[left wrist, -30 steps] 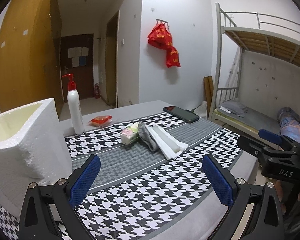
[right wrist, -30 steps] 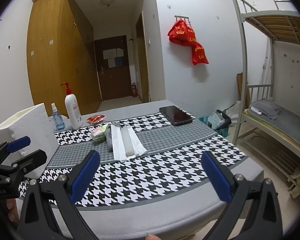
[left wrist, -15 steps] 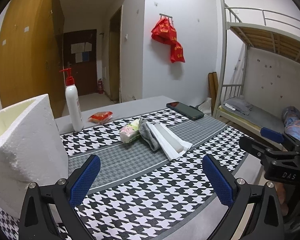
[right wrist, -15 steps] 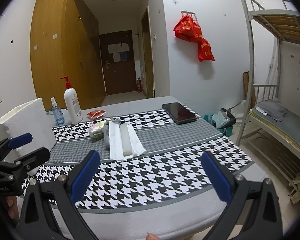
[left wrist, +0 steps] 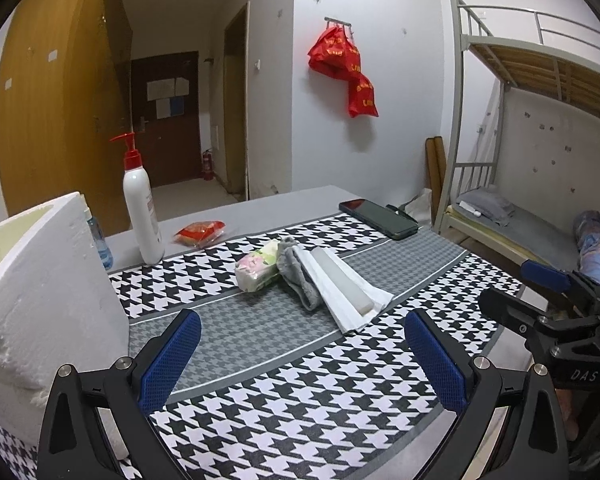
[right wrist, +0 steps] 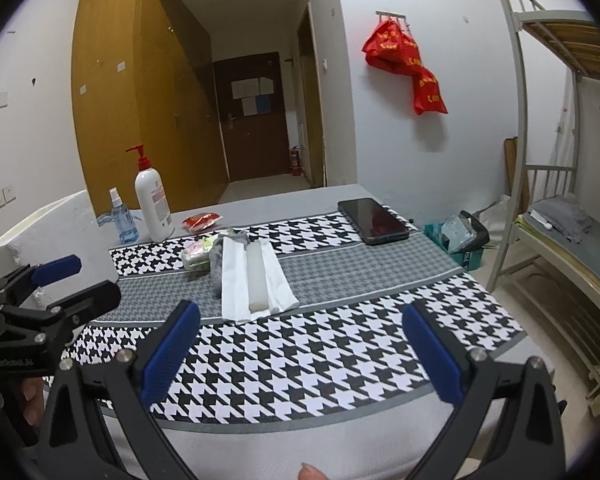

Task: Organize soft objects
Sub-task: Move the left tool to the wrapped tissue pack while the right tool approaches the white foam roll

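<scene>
Status: not started, judging by the layout. No soft item has been picked up or moved into a container.

1. Desk (left wrist: 284, 204): covered by a black-and-white patterned cloth, it fills the lower half of both views.
2. Foam box (left wrist: 40, 280): stands at the left edge of the left wrist view. Its open top is only partly visible; the contents cannot be determined. It is the likely destination for the soft items.
3. Soft items: grouped at the centre of the frame, touching or overlapping one another.
   - White folded cloth (left wrist: 340, 296), with a pale bar lying along it.
   - Grey sock (left wrist: 296, 276), on the cloth's left side.
   - Tissue pack (left wrist: 256, 270), furthest left of the three.
4. Left tool (left wrist: 300, 360): fingers spread wide, holding nothing, bottom of the frame, well apart from the group.
5. Right tool (right wrist: 300, 352): fingers spread wide, holding nothing, likewise short of the group.

Remaining work: all of it. Each soft item must be gripped and placed.
</scene>
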